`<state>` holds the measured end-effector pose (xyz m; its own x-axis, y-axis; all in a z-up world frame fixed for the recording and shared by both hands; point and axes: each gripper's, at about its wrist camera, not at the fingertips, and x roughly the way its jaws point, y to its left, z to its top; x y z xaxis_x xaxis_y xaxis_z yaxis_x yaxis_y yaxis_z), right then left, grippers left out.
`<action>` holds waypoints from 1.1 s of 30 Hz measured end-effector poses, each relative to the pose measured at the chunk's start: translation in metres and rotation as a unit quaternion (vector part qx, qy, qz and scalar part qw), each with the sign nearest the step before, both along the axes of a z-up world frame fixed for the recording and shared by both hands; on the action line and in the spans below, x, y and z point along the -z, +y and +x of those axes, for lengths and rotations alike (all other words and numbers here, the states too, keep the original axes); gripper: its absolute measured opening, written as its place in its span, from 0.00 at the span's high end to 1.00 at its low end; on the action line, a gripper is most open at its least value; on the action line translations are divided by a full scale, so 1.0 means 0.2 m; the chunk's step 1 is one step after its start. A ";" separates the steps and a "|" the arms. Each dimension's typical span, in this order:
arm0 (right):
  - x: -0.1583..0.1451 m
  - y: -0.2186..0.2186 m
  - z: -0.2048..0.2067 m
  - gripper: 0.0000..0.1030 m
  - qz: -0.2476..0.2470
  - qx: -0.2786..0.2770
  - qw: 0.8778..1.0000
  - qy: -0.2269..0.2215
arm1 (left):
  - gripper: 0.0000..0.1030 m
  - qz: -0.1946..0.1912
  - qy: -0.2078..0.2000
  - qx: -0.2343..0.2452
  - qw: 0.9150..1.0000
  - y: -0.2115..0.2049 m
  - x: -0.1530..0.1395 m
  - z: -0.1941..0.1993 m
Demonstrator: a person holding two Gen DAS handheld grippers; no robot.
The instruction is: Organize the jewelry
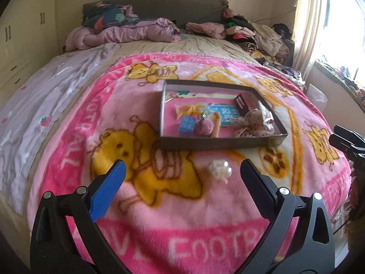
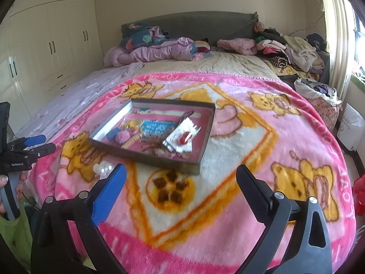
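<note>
My blanket is fluffy fleece. The tray looks like matt cardboard. My gripper pads are ribbed plastic; the wrapper seems glossy film.

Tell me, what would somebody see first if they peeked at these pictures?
Probably the bright pink blanket with yellow cartoon bears, spread over the bed. In its middle lies a shallow dark box full of colourful trinkets, and a small whitish bauble sits on the blanket just in front of the box.
</note>
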<state>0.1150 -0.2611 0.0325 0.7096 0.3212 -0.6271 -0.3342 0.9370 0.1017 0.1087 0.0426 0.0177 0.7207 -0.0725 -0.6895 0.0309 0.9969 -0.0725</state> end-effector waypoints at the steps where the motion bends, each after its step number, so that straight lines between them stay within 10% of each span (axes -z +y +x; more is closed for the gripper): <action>1: 0.01 0.01 -0.01 0.09 0.001 -0.002 1.000 0.004 | 0.11 0.002 0.001 -0.006 1.000 0.01 0.01 -0.02; 33: 0.29 0.26 -0.38 0.07 0.017 -0.006 0.999 0.028 | 0.11 0.016 0.026 -0.036 0.999 -0.09 0.22 -0.34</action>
<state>0.0393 -0.2085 -0.0249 0.6698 0.3519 -0.6539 -0.3393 0.9283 0.1521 0.0407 0.0243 -0.0273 0.6864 0.0019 -0.7272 -0.0445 0.9982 -0.0394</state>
